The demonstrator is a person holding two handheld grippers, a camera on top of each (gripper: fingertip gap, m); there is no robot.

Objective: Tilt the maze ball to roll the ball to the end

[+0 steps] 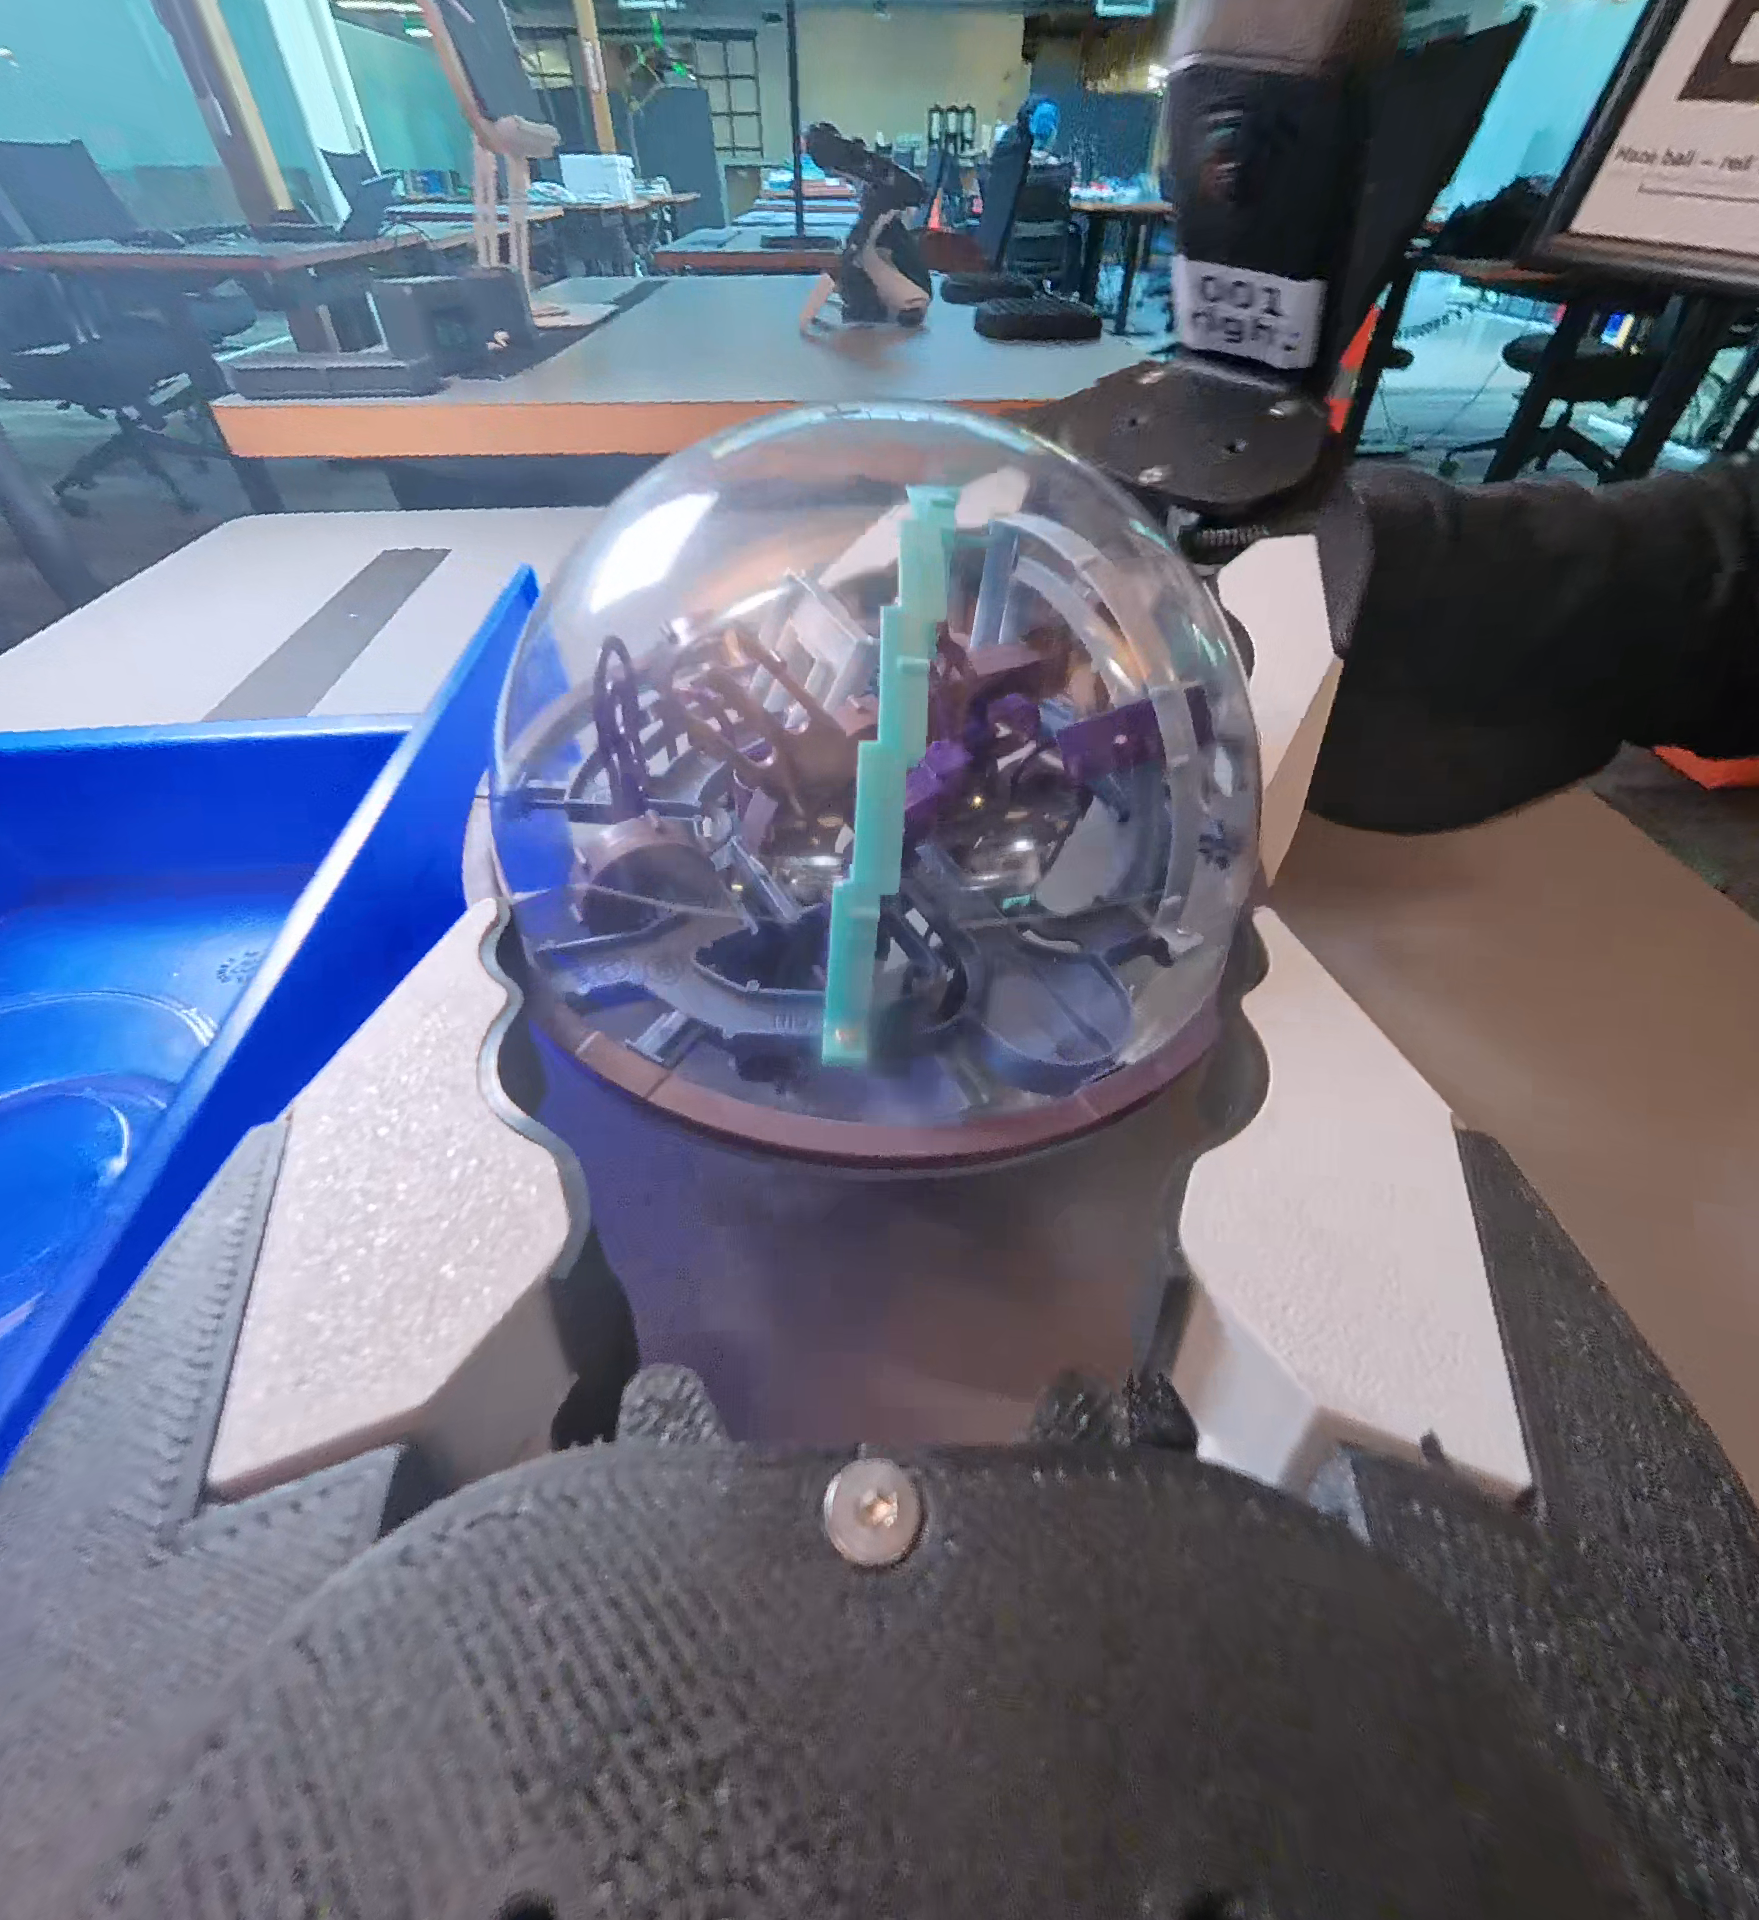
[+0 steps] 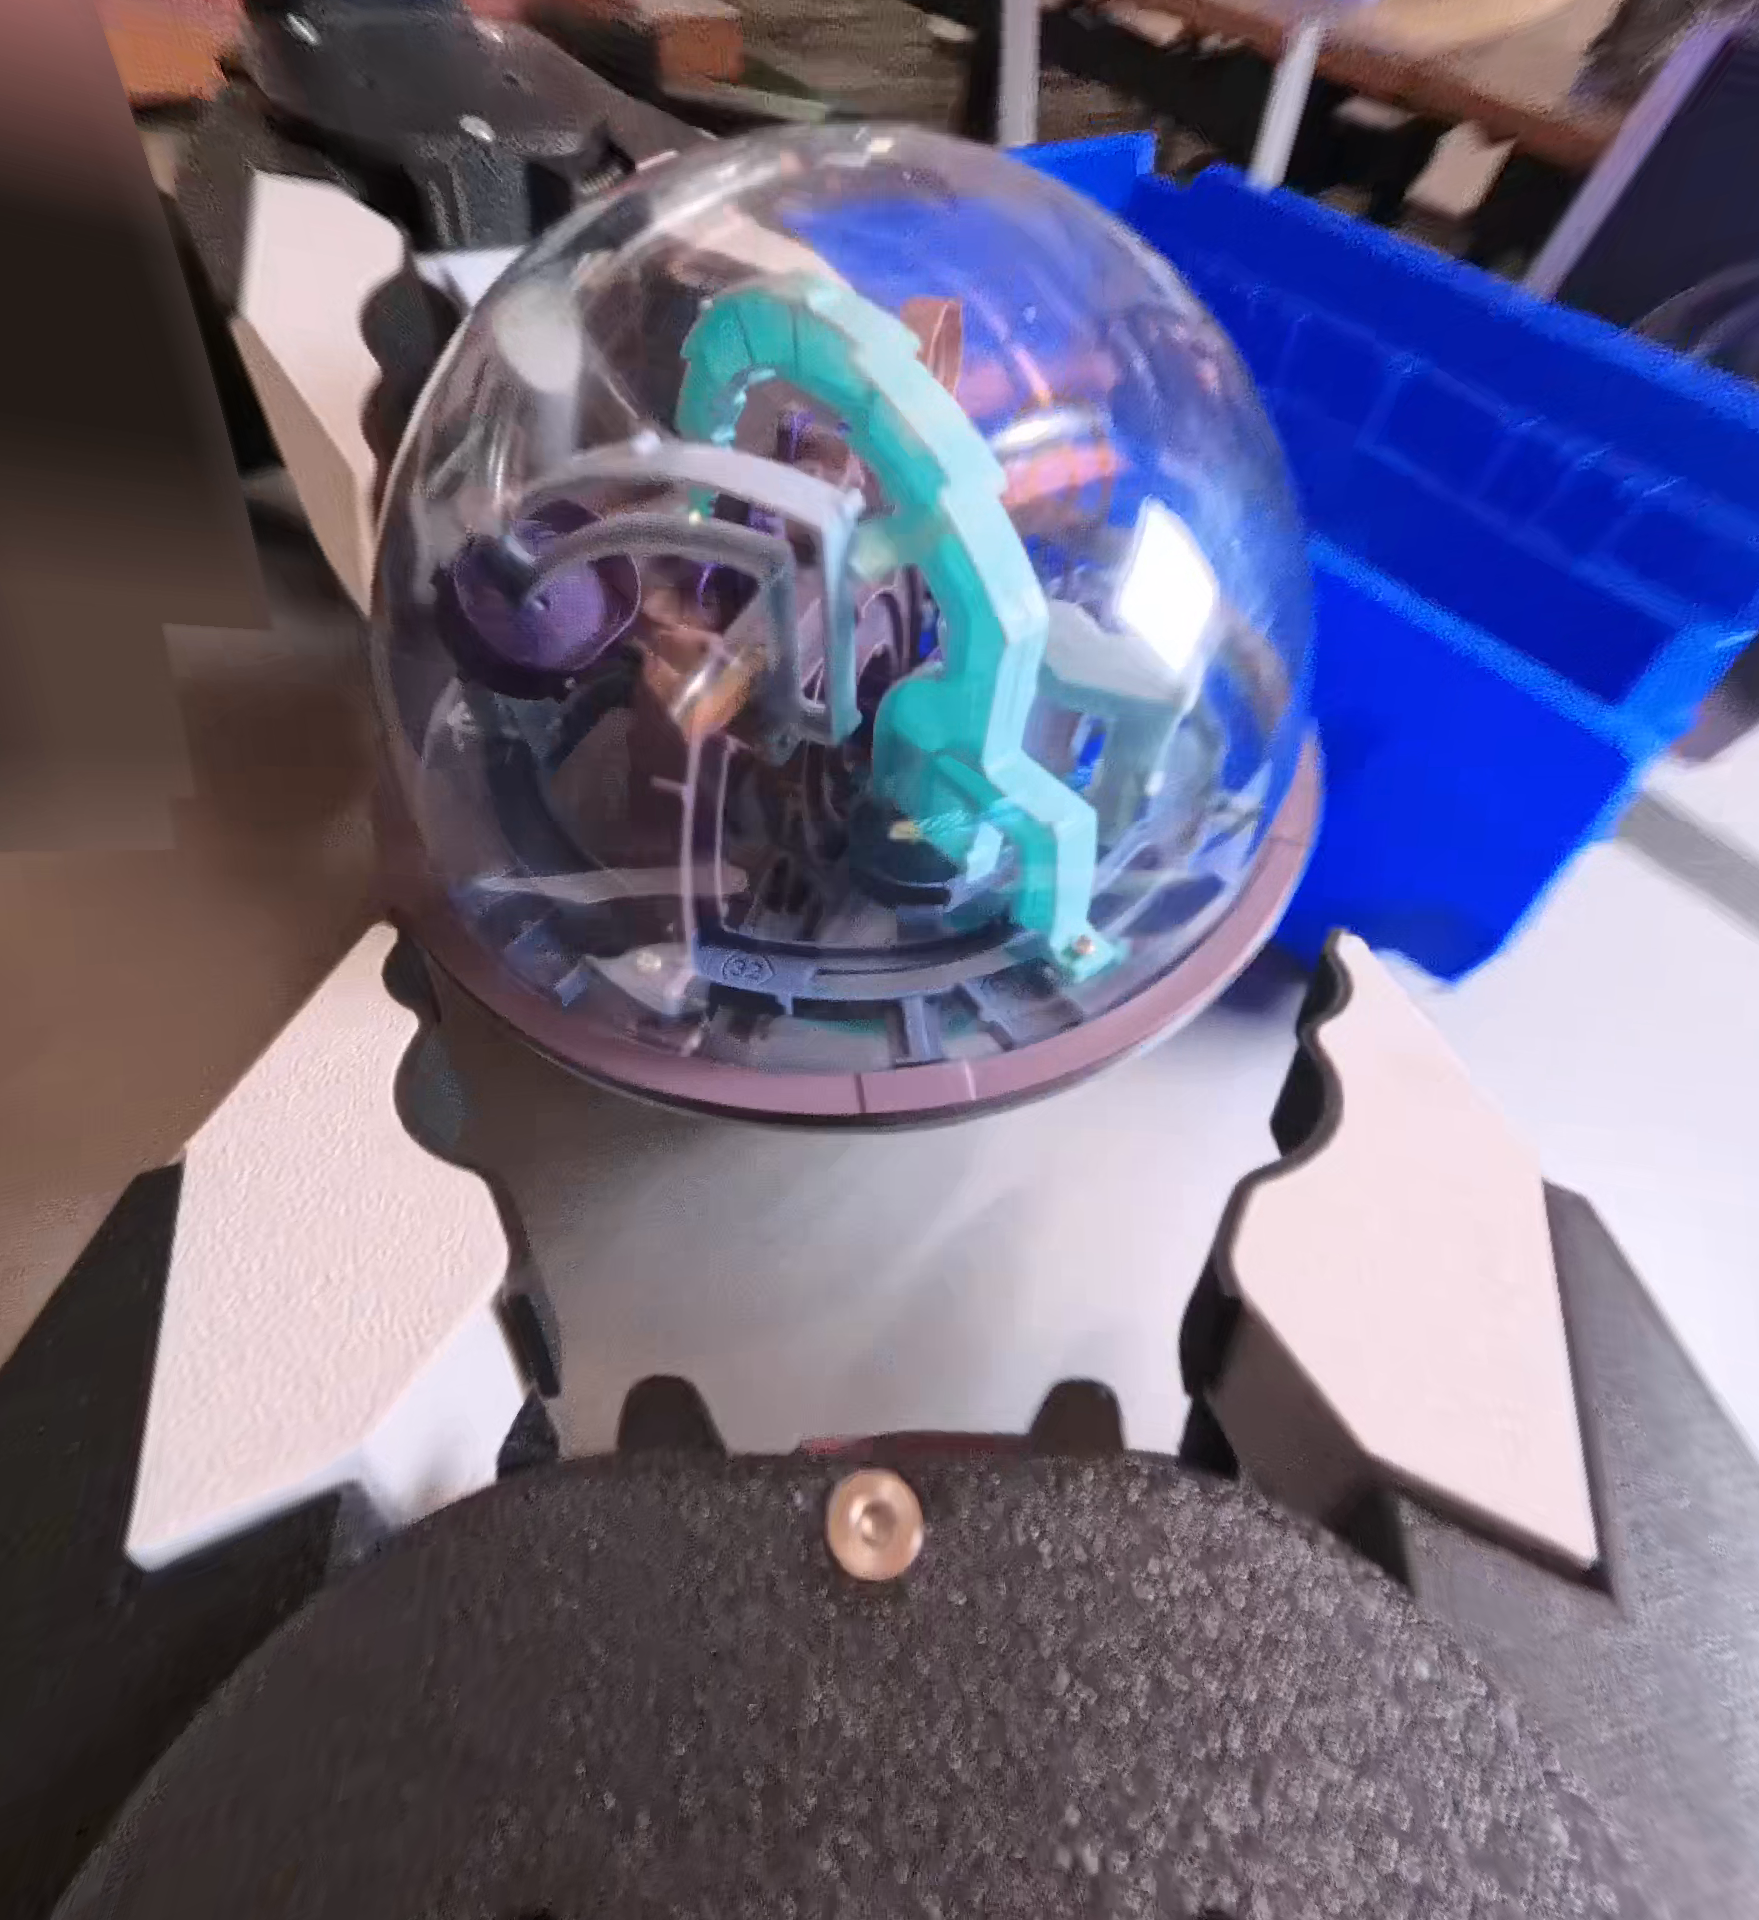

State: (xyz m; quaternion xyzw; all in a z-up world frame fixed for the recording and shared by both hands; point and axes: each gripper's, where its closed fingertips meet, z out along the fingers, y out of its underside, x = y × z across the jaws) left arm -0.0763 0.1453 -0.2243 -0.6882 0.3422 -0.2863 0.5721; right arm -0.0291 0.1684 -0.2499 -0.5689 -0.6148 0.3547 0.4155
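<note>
Left wrist view shows the maze ball (image 1: 875, 769) clamped between the left gripper (image 1: 875, 997) fingers, blue bin (image 1: 127, 883) beside it; opposite, the right gripper (image 2: 854, 997) grips it too

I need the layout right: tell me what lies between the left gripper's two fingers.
The maze ball fills the gap between the left gripper's fingers in the left wrist view.

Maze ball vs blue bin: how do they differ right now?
The maze ball is a clear sphere showing coloured tracks; the blue bin is opaque and boxy. The maze ball sits between the fingers of the left tool and right tool; the blue bin stands beside it, ungripped. Shared: both look plastic.
</note>
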